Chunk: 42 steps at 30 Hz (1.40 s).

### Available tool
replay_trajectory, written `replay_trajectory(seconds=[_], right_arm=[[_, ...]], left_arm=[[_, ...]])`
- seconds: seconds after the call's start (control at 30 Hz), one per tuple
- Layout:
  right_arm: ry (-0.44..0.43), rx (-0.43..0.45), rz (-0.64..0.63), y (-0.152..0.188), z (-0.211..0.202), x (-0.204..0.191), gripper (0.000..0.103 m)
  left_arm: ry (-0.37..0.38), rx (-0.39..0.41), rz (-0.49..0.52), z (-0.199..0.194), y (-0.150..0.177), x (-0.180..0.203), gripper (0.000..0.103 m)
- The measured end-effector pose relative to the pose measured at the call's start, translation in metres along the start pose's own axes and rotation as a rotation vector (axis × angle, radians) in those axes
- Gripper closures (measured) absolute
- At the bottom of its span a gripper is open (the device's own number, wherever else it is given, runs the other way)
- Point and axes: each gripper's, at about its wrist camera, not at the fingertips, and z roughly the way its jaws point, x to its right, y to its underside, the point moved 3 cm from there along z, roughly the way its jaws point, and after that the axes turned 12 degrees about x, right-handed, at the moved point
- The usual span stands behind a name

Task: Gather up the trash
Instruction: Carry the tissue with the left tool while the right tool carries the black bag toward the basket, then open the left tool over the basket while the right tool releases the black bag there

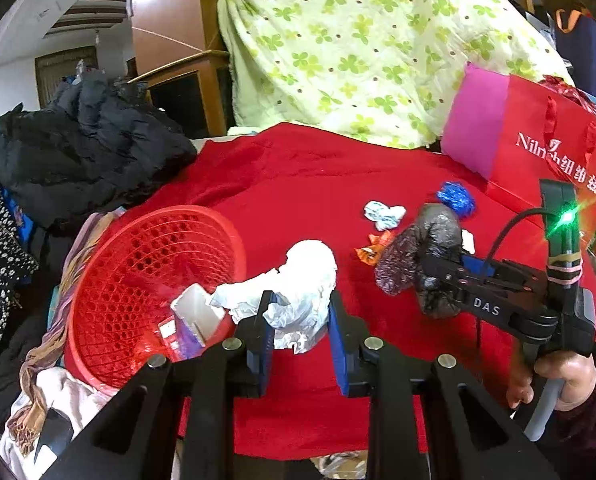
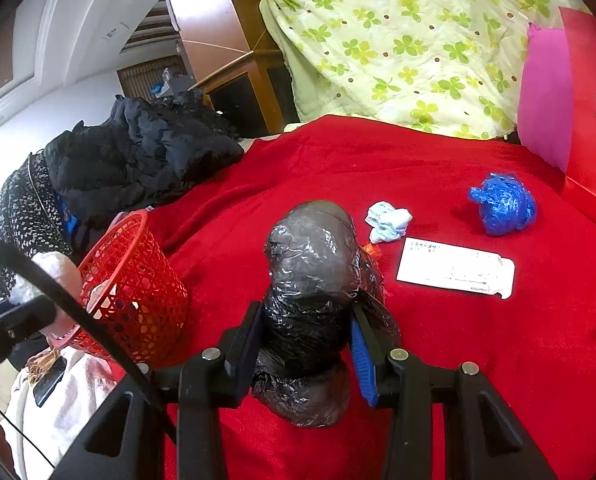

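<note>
My left gripper (image 1: 301, 300) is shut on a crumpled white paper wad (image 1: 306, 276), held just beside the rim of the tilted red mesh basket (image 1: 149, 280). A white box (image 1: 195, 316) lies inside the basket. My right gripper (image 2: 306, 312) is shut on a black plastic bag bundle (image 2: 310, 280), lifted above the red cloth (image 2: 378, 160). On the cloth lie a blue plastic ball (image 2: 502, 204), a pale blue crumpled scrap (image 2: 390, 220), a white flat packet (image 2: 454, 268) and an orange wrapper (image 1: 372, 250). The right wrist view shows the basket (image 2: 133, 280) at the left.
A red gift bag (image 1: 538, 152) stands at the back right of the table. A black jacket (image 1: 85, 148) is heaped at the left, a green clover blanket (image 1: 358, 48) hangs behind. A person's hand (image 1: 570, 376) grips the right tool. Clothes pile up under the basket.
</note>
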Motion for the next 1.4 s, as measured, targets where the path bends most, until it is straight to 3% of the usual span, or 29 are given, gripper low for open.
replay_trajectory(seconds=[0.37,0.6,0.8,1.1,1.4], right_arm=[[-0.018,0.032,0.010,-0.005,-0.002,-0.009,0.059],[-0.034,0.099,-0.054,-0.015,-0.013,-0.023,0.059],[-0.096,0.146,-0.057,-0.033,-0.025,-0.043,0.059],[-0.243,0.182,-0.071,-0.059,-0.024,-0.109,0.059],[-0.324,0.155,-0.122,-0.066,0.020,-0.180,0.058]], left_arm=[[-0.048,0.021,-0.048,-0.006,-0.001,-0.032,0.076],[-0.121,0.042,-0.124,-0.016,-0.001,-0.080,0.076],[-0.186,0.053,-0.183,-0.021,0.001,-0.119,0.076],[-0.192,0.031,-0.230,-0.011,0.013,-0.142,0.075],[-0.181,0.016,-0.237,0.006,0.016,-0.154,0.075]])
